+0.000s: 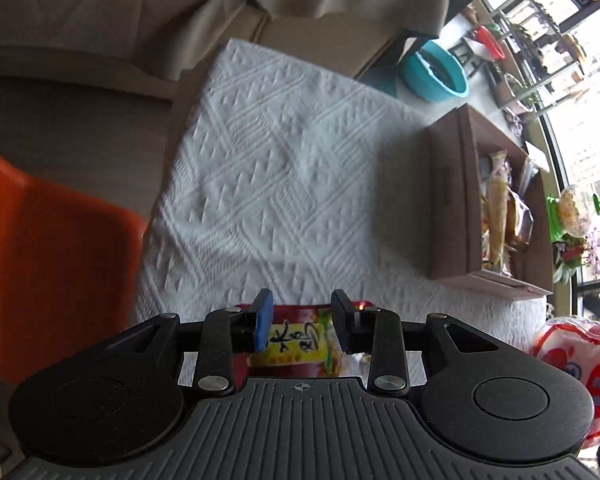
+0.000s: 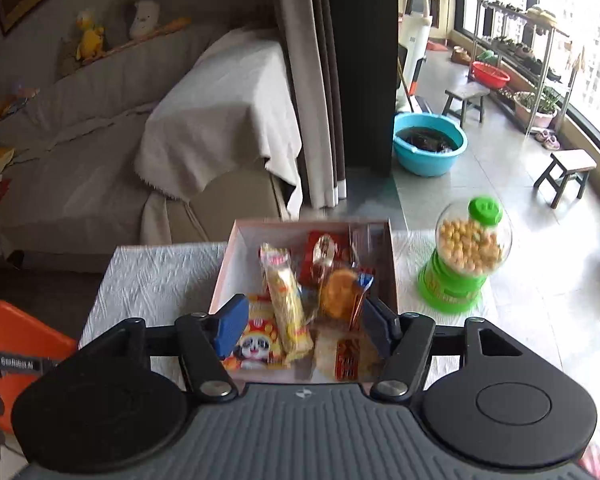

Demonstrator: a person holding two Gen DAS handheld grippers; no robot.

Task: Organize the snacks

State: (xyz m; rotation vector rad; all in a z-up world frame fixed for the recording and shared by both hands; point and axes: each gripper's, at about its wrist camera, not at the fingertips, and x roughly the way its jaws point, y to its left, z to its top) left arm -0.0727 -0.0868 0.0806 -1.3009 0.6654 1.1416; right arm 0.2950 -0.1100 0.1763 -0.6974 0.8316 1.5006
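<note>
In the left wrist view my left gripper (image 1: 302,326) is open just above a red and yellow snack packet (image 1: 296,346) that lies on the white cloth (image 1: 268,184). The packet sits between the jaws, which do not touch it. A pink cardboard box (image 1: 450,208) with several snacks stands at the right. In the right wrist view my right gripper (image 2: 304,326) is open and empty over the near end of that box (image 2: 230,264). Inside lie a long yellow packet (image 2: 286,300), a round cracker pack (image 2: 340,290) and a panda packet (image 2: 256,344).
A green candy dispenser (image 2: 466,256) stands right of the box. A red and white bag (image 1: 580,356) lies at the cloth's right edge. An orange chair (image 1: 48,256) is at the left. A sofa (image 2: 100,152) and a blue basin (image 2: 430,142) lie beyond.
</note>
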